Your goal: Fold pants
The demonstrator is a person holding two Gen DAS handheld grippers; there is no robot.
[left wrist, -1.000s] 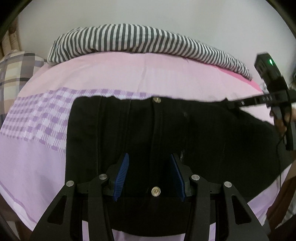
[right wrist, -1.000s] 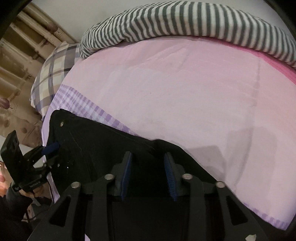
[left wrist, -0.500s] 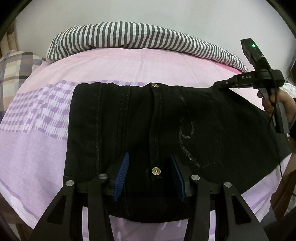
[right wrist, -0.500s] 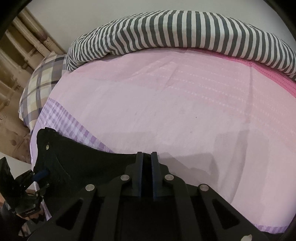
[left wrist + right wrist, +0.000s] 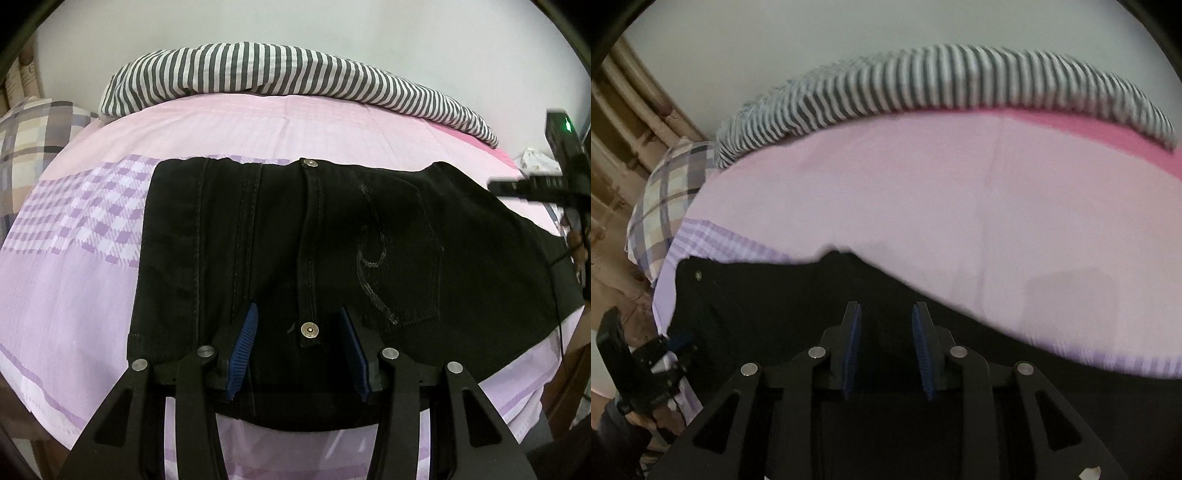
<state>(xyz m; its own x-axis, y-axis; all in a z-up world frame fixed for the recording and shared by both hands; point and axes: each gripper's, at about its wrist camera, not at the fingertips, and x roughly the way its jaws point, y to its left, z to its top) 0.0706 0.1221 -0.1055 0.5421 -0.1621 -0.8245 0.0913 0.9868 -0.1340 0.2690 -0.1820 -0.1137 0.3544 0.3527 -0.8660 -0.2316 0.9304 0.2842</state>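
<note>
The right gripper [image 5: 886, 350], clamped half a second ago, now stands parted and empty over the black jeans [image 5: 332, 258]; the left gripper [image 5: 299, 350] stays wide, holding nothing; the jeans lie flat on the pink bedsheet [image 5: 258, 122], likely released for the next fold.

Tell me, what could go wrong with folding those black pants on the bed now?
Both grippers are open, so nothing holds the black pants right now. Their near edge lies close to the bed's front edge, under the left gripper, so the cloth might slide off. The right gripper hangs over loose, bumpy cloth; if it pinches only one layer, the fold could come out crooked. The right view is blurry, so aiming could be off.
</note>
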